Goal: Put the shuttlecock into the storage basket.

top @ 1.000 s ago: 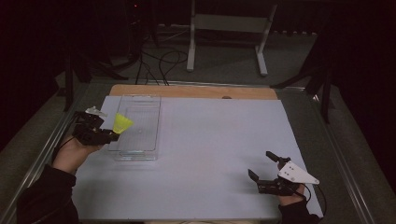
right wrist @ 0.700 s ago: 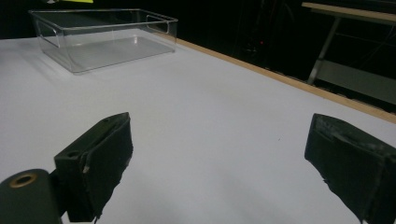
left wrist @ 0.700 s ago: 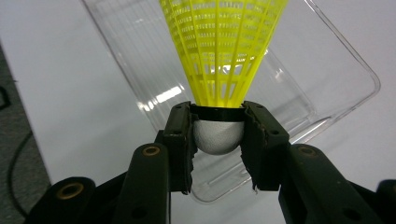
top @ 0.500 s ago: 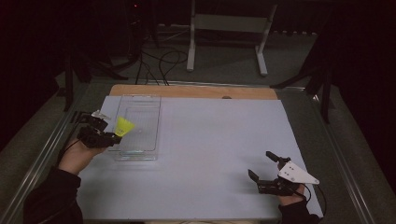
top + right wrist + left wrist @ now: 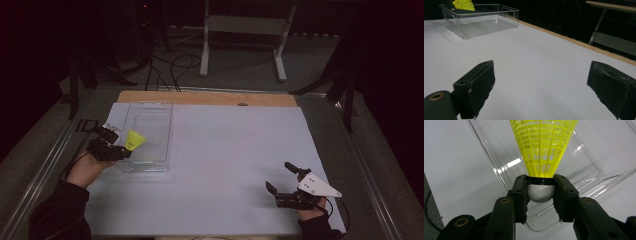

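High view: we see the white bench (image 5: 225, 165), the clear bin (image 5: 147, 135) at its left, and our left gripper (image 5: 119, 150) clamped on the yellow shuttlecock (image 5: 135, 140) over the bin's near end. Right gripper (image 5: 282, 179) gapes, holding nothing. The shuttlecock's skirt top is cropped in the left gripper view.

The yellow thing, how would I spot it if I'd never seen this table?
Find the white table, then the clear plastic box on its left side. At the box's near left edge, the left gripper pinches a shuttlecock by its round white tip. Its bright yellow netted cone is the only colourful thing there.
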### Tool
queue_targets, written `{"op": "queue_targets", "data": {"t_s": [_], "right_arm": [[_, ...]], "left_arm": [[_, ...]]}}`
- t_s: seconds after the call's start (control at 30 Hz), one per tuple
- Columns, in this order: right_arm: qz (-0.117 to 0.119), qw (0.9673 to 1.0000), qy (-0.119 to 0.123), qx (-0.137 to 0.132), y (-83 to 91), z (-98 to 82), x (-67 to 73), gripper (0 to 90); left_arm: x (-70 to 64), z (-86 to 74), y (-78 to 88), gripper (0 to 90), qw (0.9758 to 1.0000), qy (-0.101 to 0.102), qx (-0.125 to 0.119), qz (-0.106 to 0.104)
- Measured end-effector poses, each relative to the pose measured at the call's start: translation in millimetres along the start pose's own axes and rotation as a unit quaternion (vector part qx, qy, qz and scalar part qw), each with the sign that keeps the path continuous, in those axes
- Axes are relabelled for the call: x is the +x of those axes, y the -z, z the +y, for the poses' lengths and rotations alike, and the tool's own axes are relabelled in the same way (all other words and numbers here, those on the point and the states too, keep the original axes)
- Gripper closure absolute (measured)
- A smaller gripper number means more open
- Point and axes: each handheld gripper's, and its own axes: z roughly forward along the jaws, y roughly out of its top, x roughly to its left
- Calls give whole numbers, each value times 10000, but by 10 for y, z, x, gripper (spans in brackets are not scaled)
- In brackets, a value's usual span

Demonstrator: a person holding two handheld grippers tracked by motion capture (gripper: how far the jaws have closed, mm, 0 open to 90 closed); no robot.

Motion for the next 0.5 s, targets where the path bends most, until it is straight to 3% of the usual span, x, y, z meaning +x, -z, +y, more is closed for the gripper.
{"op": "queue_targets", "data": {"t_s": [0.2,0.37,0.5], "right_arm": [[8,10000,8,6,1,1,1,75],[8,10000,-4,7,-1,0,0,75],[14,10000,2,-2,0,1,0,75]], "left_arm": [[-15,33,-49,652,9998,-37,174,1],[-39,73,-15,633,9997,-65,138,177],[-58,108,39,475,9997,-96,67,203]]}}
